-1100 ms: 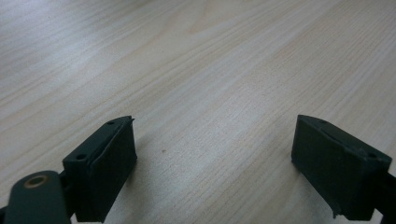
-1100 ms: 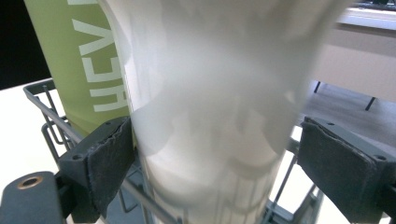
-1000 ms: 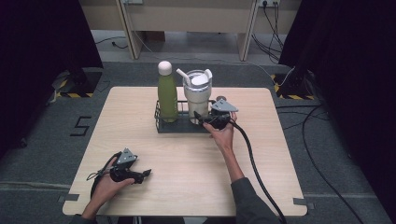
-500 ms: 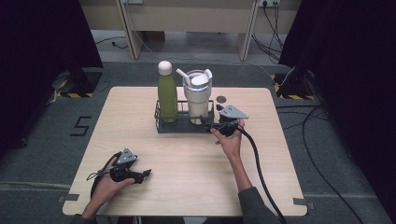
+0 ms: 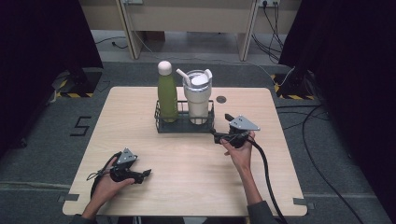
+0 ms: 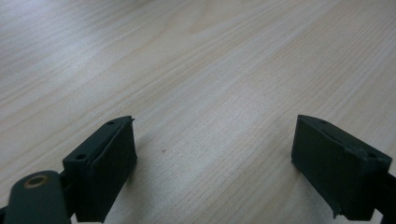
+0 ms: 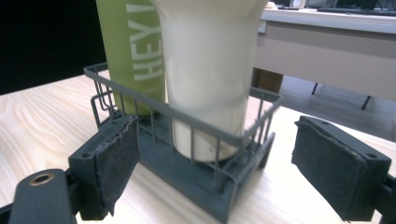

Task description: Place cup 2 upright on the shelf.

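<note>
Grey wire basket [image 7: 187, 116] hides the white tumbler's [image 7: 205, 70] foot, and the green bottle [image 7: 135, 56] stands half behind the tumbler, both tops cut off. The basket stands mid-table, just ahead of the right gripper [image 5: 217, 136], whose jaws gape wide and empty. The left gripper [image 5: 145, 173] rests wide open on the bare wooden table [image 6: 210, 70].

Even overhead light falls on the pale table [image 5: 187, 186] in the high view, while the upper left and right of the frame sink into near black. Shadows there are short and soft. The picture is slightly soft, with fine detail smeared. In the left gripper view the wood grain is sharp in mid-frame and a pale sheen washes out the upper left. In the right gripper view the white tumbler [image 7: 208, 79] glares a little, and the background at the upper right is blurred.
</note>
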